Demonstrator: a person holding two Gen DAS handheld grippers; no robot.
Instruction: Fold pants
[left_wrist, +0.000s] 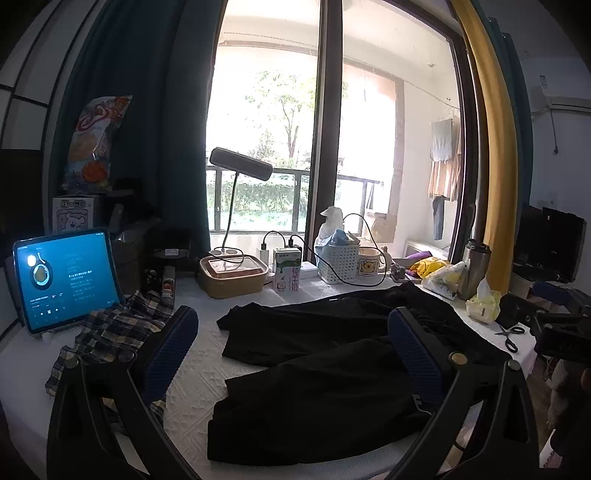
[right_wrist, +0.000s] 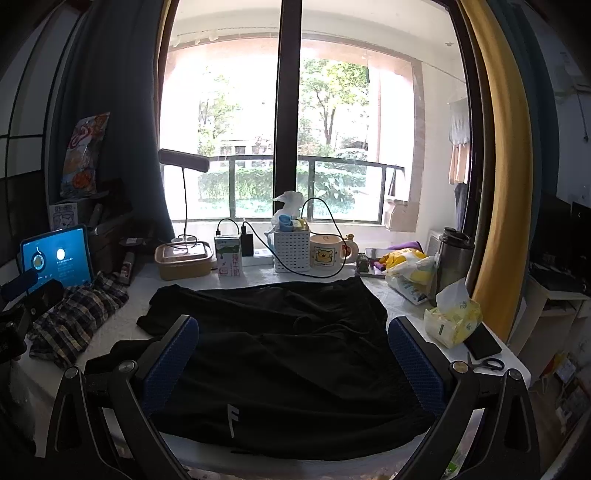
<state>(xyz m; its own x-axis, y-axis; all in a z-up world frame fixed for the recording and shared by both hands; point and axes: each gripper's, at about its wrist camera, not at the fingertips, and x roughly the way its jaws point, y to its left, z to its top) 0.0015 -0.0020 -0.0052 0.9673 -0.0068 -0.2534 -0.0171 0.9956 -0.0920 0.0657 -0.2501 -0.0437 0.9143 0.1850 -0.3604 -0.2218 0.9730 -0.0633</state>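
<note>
Black pants (left_wrist: 317, 369) lie spread flat on the white-covered table (left_wrist: 195, 373), both legs reaching left and the waist to the right. In the right wrist view the same black pants (right_wrist: 280, 354) fill the table's middle, a white logo near the front edge. My left gripper (left_wrist: 291, 354) hovers above the leg ends, jaws wide open, nothing between its blue pads (left_wrist: 166, 354). Over the waist part my right gripper (right_wrist: 291, 362) is also wide open and empty. The right gripper's body (left_wrist: 561, 325) shows at the right edge of the left wrist view.
A plaid garment (left_wrist: 107, 339) lies crumpled left of the pants beside a lit tablet (left_wrist: 66, 277). Along the back stand a lunch box (left_wrist: 232, 273), milk carton (left_wrist: 286, 269), white basket (left_wrist: 338, 262), mug (right_wrist: 327, 253) and flask (right_wrist: 452, 258). Tissue pack (right_wrist: 452, 317), phone and scissors (right_wrist: 487, 363) sit at right.
</note>
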